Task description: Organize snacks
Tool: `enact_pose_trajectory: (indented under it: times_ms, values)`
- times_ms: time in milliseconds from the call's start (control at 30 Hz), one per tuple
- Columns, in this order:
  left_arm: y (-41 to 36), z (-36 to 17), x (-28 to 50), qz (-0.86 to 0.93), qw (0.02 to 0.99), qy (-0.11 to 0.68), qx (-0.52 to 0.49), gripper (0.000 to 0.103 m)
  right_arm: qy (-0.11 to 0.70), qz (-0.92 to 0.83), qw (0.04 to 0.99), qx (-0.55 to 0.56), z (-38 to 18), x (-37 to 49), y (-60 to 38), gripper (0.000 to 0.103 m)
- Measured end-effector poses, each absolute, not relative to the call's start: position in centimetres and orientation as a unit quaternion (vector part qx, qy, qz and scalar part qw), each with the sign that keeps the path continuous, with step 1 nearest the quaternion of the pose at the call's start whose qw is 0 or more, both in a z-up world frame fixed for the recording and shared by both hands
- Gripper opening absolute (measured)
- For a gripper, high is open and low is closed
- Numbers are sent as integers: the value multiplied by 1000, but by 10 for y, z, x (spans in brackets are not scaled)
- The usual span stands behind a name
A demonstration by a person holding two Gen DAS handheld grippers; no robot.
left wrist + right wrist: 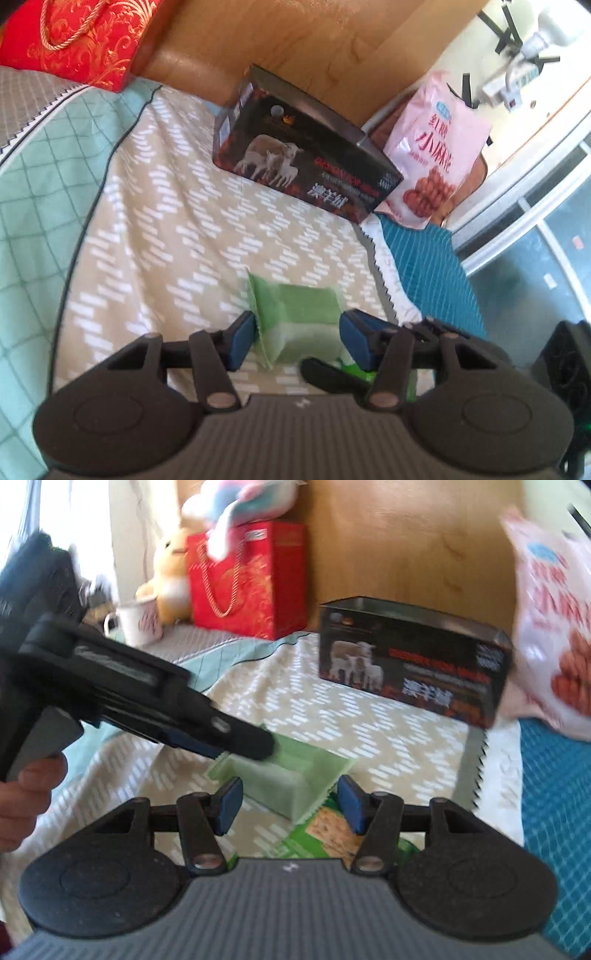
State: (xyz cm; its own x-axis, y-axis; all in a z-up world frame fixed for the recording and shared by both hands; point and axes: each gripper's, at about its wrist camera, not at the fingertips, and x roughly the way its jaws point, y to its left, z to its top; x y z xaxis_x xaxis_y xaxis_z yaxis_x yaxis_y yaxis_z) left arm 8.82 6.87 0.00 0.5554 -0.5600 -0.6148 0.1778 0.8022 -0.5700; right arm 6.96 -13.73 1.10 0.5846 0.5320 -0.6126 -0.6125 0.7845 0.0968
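Left wrist view shows my left tongs (297, 341) low in the middle of the frame, tipped down at the bed. A pale green snack pack (299, 314) sits between the two blue pads. One pad (242, 341) touches the pack's left edge. The other pad looks a little apart from it, so I cannot tell if the pack is gripped.

Right wrist view shows my right tongs (290, 805) low in the middle too, also tipped down. The jaws stand apart with nothing pinched. The same green pack (295, 775) lies just past the tips, and a green cracker pack (325, 830) lies under them. The left tongs reach in from the left of this frame, and their black tip covers part of the pale pack. My hand (26, 797) shows at the left edge, holding the handle.

Up past the packs stands a black box with sheep on it (306, 155), on the tan patterned bedcover (166, 221). A pink snack bag (432, 147) leans just right of the box. A red gift bag (247, 579) stands in the upper left, with a white cup (136, 622) and soft toys (236, 502) beside it.
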Motion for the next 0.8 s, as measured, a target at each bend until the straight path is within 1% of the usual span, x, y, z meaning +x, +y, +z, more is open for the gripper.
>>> enact_pose_trajectory:
  times_ms: [67,133,167,200,267,400,533,700,800]
  values:
    - [65,2,88,-211,857,417,-219,48,313,318,891,-89,7,67,-128,53]
    - [66,3,89,-208,857,416,-220,47,302,309,895,-111,4,64,-122,52]
    - [68,3,90,-206,857,416,-224,47,299,309,896,-112,3,64,-123,49]
    - [70,4,90,-204,858,414,-226,47,297,308,897,-107,3,65,-125,43]
    - [72,10,91,-201,863,403,-228,47,291,308,901,-95,4,69,-129,40]
    - [71,34,101,-210,876,375,-221,47,243,296,919,-93,21,71,-131,40]
    - [62,60,128,-219,885,355,-207,47,186,276,938,-95,41,87,-134,40]
    - [46,89,172,-225,897,327,-196,47,162,249,952,-68,61,133,-145,40]
    - [33,95,203,-226,898,324,-194,47,154,232,959,-58,67,164,-152,40]
